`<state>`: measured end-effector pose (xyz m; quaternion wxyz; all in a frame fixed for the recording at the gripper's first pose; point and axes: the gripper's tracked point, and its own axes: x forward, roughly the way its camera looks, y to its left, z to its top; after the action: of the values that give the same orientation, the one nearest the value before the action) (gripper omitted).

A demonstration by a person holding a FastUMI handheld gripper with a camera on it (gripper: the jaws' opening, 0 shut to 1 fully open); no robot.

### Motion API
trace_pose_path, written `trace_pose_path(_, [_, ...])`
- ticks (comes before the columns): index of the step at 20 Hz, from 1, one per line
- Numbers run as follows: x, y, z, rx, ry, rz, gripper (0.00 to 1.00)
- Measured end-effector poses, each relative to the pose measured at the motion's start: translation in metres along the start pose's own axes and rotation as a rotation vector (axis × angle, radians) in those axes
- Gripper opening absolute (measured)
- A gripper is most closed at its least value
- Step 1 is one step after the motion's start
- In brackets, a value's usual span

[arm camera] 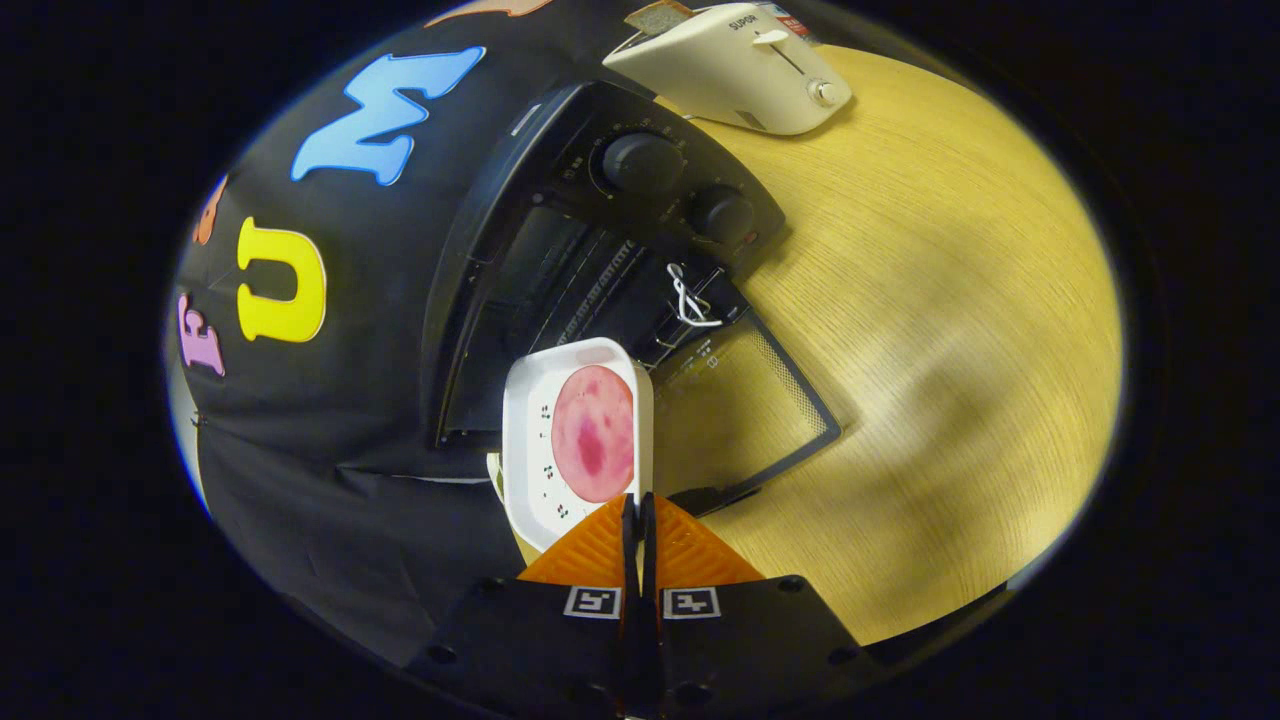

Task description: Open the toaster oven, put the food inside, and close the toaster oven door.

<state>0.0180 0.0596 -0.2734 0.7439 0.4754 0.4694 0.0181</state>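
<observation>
hand-held gripper (639,510) pinching tray (530,440) rim | ham slice (592,432) just ahead

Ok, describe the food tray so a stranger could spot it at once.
Start at the black toaster oven with its door dropped open on the wooden table. In front of its opening is a white tray, pinched by the gripper; it alone carries a round pink slice.

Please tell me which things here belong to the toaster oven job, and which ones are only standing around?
For the job:
toaster oven, its door open
white tray carrying the pink food slice
gripper, jaws closed on the tray's edge

Only standing around:
white toaster
wooden table
</observation>
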Motion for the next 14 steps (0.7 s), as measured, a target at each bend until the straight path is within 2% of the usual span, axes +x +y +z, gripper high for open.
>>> trace_pose_path(7, [0.04,0.017,0.035,0.128,-0.093,0.024,0.02])
trace_pose_path(12, [0.062,0.026,0.058,0.165,-0.176,-0.002,0.02])
trace_pose_path(14, [0.068,0.037,0.067,0.177,-0.211,0.024,0.02])
